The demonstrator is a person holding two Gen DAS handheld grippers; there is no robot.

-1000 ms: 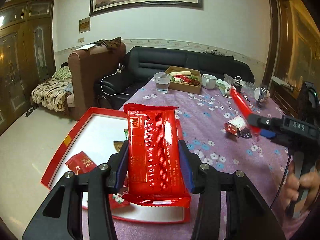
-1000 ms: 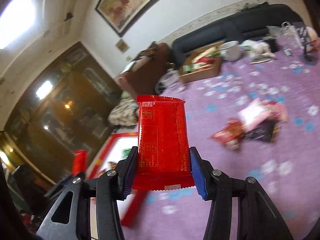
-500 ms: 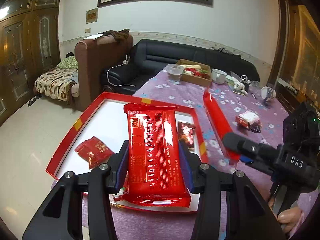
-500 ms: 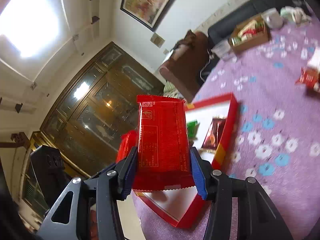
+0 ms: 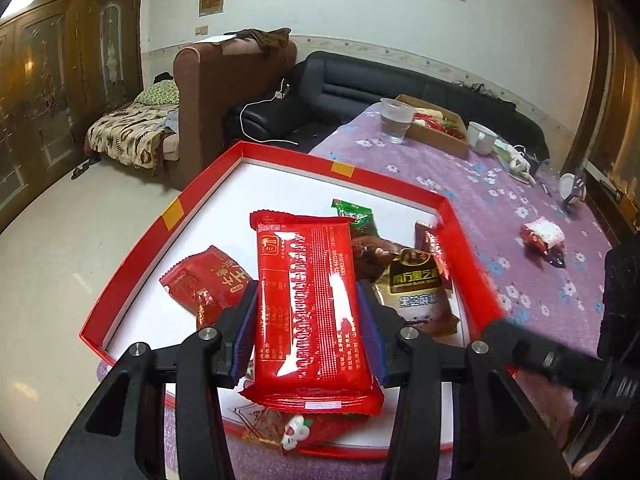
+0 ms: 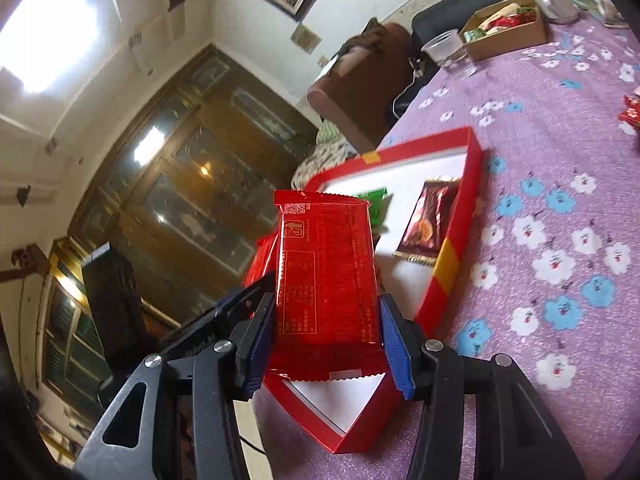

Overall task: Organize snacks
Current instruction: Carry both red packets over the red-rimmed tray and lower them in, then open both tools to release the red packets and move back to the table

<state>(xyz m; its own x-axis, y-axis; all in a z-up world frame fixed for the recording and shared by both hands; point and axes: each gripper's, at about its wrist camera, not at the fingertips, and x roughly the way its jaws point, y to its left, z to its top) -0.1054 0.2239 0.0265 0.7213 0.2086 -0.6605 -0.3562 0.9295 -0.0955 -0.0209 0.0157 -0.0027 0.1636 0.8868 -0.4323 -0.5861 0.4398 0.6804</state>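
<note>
Both grippers clamped on red packs, long axis along the fingers. Left gripper [image 5: 310, 312] with its pack [image 5: 312, 308] sits directly over the tray [image 5: 280, 156]; right gripper [image 6: 326, 334] with its pack [image 6: 326, 272] is at the tray's near corner. Left is better placed to drop.

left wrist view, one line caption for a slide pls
Left tongs grip a red snack packet above a red-rimmed tray already holding several snacks.

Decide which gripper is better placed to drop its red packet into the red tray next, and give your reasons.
Left. The left gripper holds its red packet over the red tray; the right gripper hangs near the tray's corner.
</note>
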